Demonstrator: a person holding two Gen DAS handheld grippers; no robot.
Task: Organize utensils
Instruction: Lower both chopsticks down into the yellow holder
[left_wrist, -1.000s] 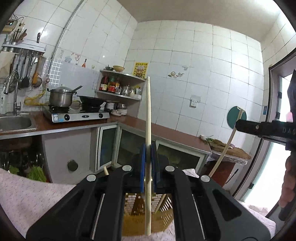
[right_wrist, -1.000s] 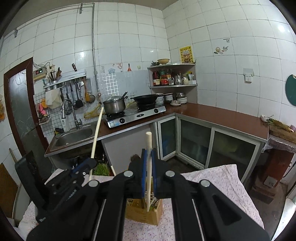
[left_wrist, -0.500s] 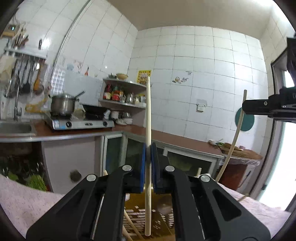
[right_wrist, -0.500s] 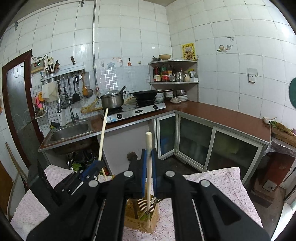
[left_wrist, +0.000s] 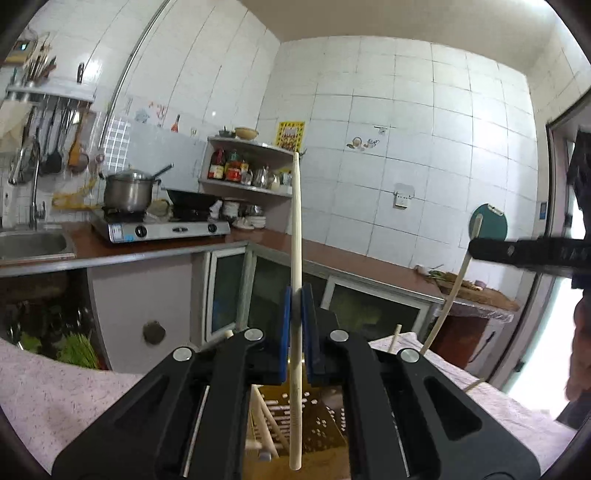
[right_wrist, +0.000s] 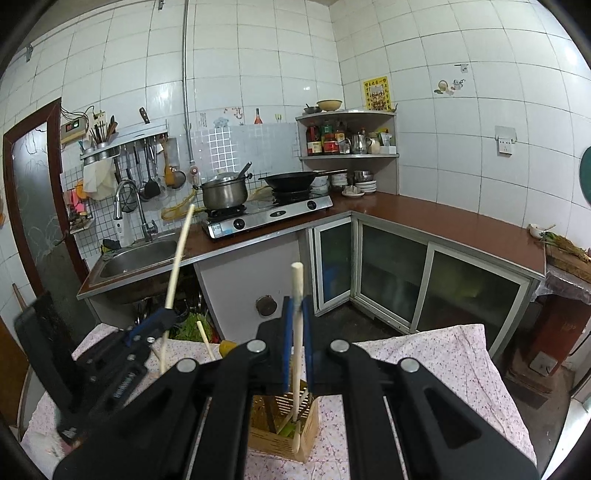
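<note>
Chopsticks occupy both tools. Left tool (left_wrist: 295, 306) is clamped on a pale chopstick (left_wrist: 296, 258), held nearly upright with its lower end above the wooden holder (left_wrist: 317, 435). Right tool (right_wrist: 296, 314) is closed on a second chopstick (right_wrist: 296, 295), its lower end reaching into the same holder, which stands on the worktop's flowered cloth (right_wrist: 424, 362) with other sticks already inside.
</note>
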